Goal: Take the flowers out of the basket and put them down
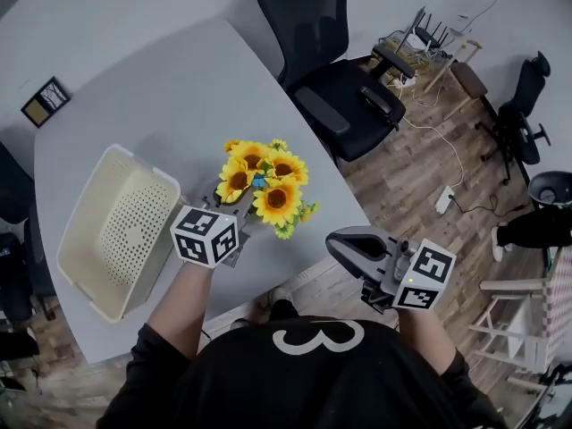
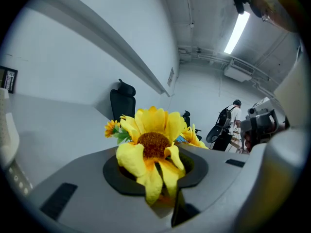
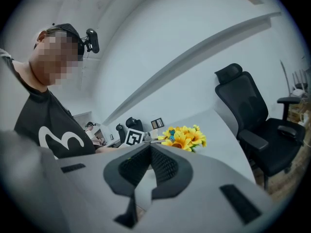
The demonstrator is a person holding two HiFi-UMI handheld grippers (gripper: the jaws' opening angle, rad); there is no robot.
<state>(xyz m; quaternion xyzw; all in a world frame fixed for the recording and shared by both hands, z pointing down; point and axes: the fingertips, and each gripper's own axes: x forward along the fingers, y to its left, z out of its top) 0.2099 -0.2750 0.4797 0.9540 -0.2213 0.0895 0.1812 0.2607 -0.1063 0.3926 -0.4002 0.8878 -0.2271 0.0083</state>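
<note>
A bunch of yellow sunflowers (image 1: pixel 262 180) hangs low over the grey table (image 1: pixel 161 105), just right of the cream perforated basket (image 1: pixel 116 231), which shows nothing inside. My left gripper (image 1: pixel 234 206) is shut on the bunch's stems from the near side. In the left gripper view one sunflower (image 2: pixel 151 142) fills the space between the jaws and hides the stems. My right gripper (image 1: pixel 337 243) is shut with nothing in it, off the table's near right edge over the floor. In the right gripper view its tips (image 3: pixel 149 145) meet, with the bunch (image 3: pixel 184 137) beyond them.
A black office chair (image 1: pixel 340 88) stands at the table's far right side. A small framed picture (image 1: pixel 45 101) lies at the table's far left. More chairs, cables and a white rack (image 1: pixel 523 324) are on the wooden floor to the right.
</note>
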